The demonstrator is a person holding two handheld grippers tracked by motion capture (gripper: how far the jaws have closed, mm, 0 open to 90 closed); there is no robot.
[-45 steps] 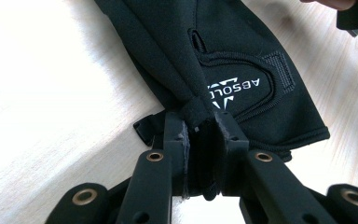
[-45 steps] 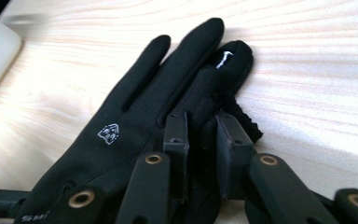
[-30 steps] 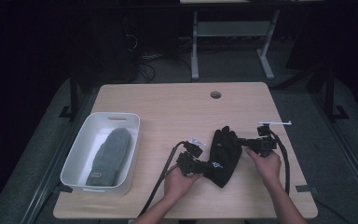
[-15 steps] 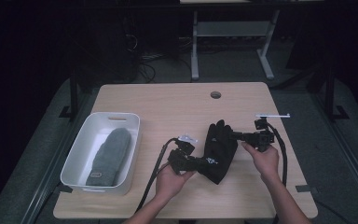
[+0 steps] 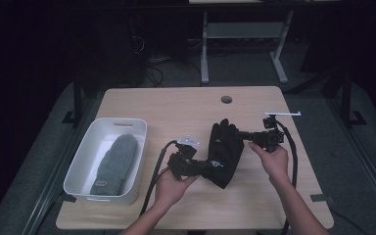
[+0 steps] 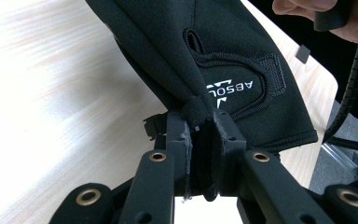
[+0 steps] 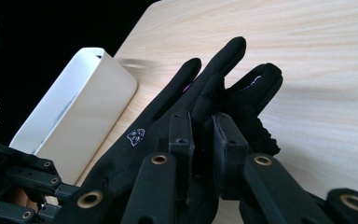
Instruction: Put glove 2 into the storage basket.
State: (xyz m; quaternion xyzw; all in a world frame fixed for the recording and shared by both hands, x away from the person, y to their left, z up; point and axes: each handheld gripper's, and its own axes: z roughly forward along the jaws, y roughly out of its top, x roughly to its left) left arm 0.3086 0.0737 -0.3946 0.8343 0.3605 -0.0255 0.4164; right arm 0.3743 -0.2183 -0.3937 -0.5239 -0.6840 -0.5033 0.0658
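A black glove (image 5: 223, 152) with white lettering hangs above the wooden table (image 5: 176, 105), held between both grippers. My left gripper (image 5: 201, 168) is shut on the glove's cuff edge; in the left gripper view the glove (image 6: 223, 70) bunches between the jaws of that gripper (image 6: 204, 130). My right gripper (image 5: 241, 135) is shut on the finger end. In the right gripper view the glove (image 7: 200, 102) has a fold pinched in the gripper (image 7: 204, 122), its fingers pointing away. A grey glove (image 5: 113, 162) lies in the white bin (image 5: 81, 159) at the left.
The white bin (image 7: 70, 112) stands near the table's left edge. A round cable hole (image 5: 226, 99) sits near the far edge. Black cables trail from both grippers toward the near edge. Dark floor and a white desk frame (image 5: 240, 44) lie beyond the table.
Both grippers have risen, lifting the black glove off the table. The glove is now stretched out between them, and both hands have shifted slightly toward the near edge.
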